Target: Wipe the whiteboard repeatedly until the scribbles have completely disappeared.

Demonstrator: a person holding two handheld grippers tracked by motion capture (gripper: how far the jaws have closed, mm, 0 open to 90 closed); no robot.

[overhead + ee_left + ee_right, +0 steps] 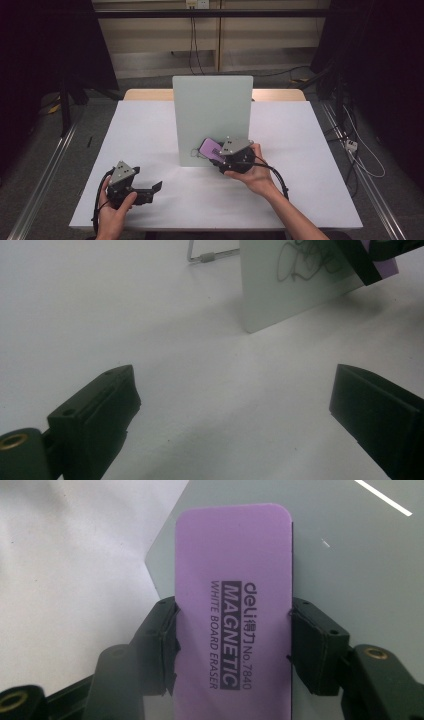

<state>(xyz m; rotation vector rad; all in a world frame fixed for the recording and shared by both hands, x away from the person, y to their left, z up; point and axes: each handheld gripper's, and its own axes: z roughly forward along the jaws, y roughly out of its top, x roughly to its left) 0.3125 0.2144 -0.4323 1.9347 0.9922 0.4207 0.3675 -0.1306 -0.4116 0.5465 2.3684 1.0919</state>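
With the right gripper (232,645) clamped across the purple eraser (232,605) against the upright whiteboard (212,115), pressing hard could tip that board over, since the left gripper (235,415), jaws wide apart and empty, isn't bracing it.

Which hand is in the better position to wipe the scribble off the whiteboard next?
Right. The right gripper already clamps the purple eraser against the whiteboard. The left gripper rests open and empty on the table, apart from the board.
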